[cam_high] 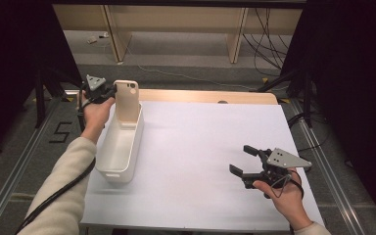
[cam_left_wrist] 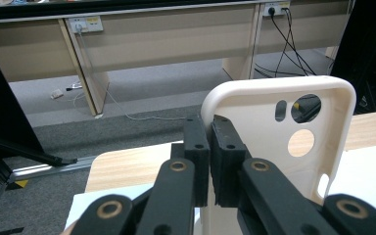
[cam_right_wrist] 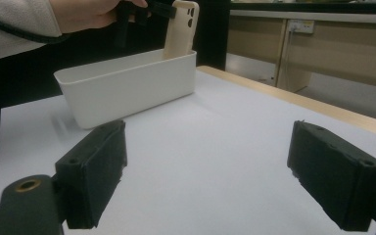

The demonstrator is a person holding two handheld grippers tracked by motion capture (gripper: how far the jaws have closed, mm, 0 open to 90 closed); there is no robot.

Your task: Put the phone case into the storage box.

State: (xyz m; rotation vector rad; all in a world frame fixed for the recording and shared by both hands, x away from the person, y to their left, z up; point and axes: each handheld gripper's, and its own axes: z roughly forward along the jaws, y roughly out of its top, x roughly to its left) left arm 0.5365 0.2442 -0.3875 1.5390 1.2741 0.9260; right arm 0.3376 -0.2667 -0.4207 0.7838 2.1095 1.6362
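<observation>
A cream phone case [cam_high: 127, 100] stands upright at the far end of a white oblong bin [cam_high: 109, 157], its lower end inside the bin. My left gripper [cam_high: 111, 92] is shut on the case's upper left edge. In the left gripper view the two black jaws pinch the rim of the phone case [cam_left_wrist: 274, 142] at my left gripper [cam_left_wrist: 209, 147]. My right gripper [cam_high: 240, 159] rests over the table's right front, open, nothing between its pads. From the right gripper view the bin [cam_right_wrist: 127, 88] and the phone case [cam_right_wrist: 180, 29] stand far off beyond my right gripper [cam_right_wrist: 215, 181].
The white table sheet [cam_high: 200, 147] lies on a wooden top whose far edge [cam_high: 205, 95] shows. Beyond it is grey floor with cables [cam_high: 269, 44] and wooden desk legs [cam_high: 235, 39]. Black stands flank both sides.
</observation>
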